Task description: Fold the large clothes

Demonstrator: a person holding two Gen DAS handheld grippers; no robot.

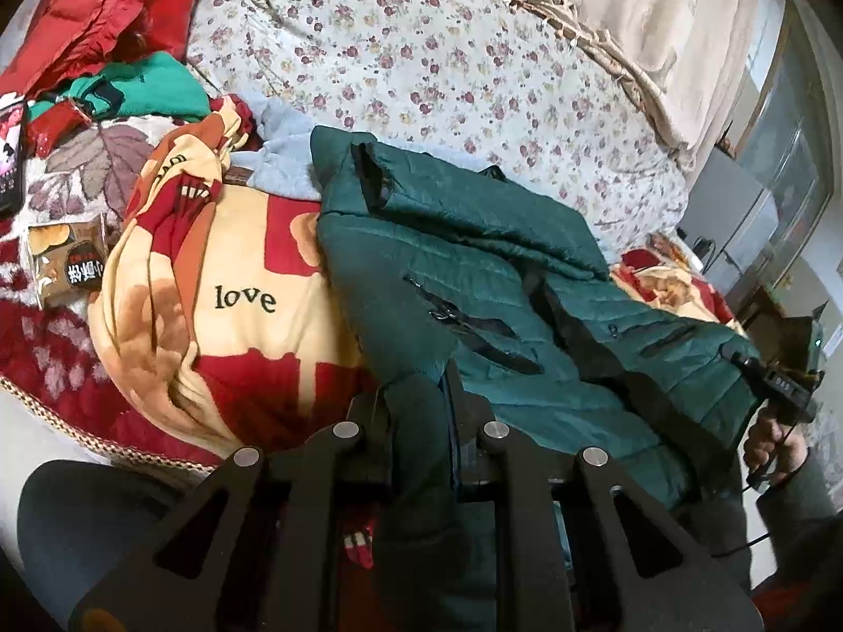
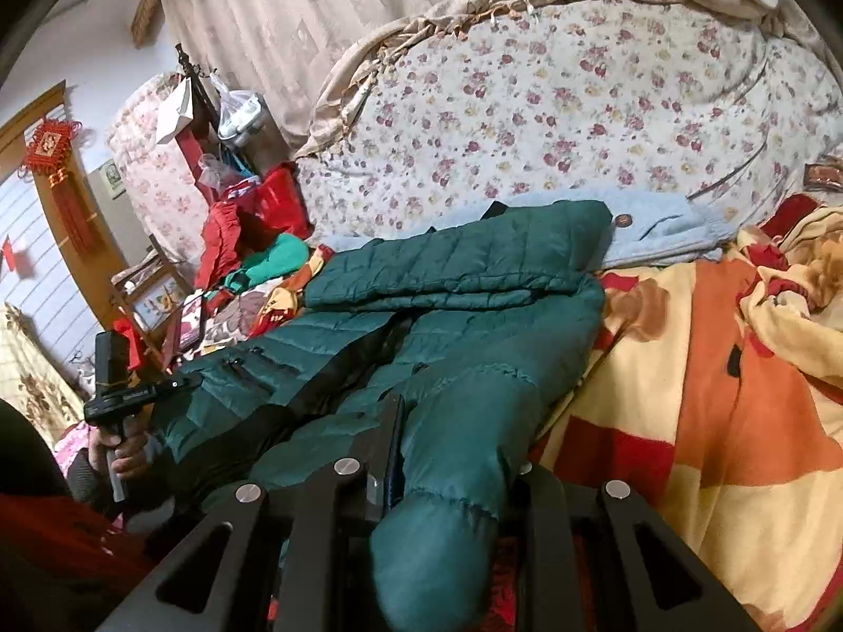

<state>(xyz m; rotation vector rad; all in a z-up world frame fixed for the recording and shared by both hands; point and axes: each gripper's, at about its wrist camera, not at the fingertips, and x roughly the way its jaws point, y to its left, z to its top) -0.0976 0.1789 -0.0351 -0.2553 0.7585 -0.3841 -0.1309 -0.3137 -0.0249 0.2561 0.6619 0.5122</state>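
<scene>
At the bottom of both wrist views, each gripper shows matte black linkage arms with elongated cutouts and round silver pivot pins. The left gripper [image 1: 442,411] and right gripper [image 2: 421,453] match. At the frame edges, bare-skinned hands grip black handles; a dark, possibly grey sleeve and thin black cable show.

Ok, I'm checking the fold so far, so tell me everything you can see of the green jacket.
The green jacket is dark teal, quilted and puffy, with black zipped pockets and black trim. It lies front up on the patterned blanket, one sleeve folded across its upper part. The left gripper and right gripper each have jaws closed on its near edge, lifting it slightly.
</scene>
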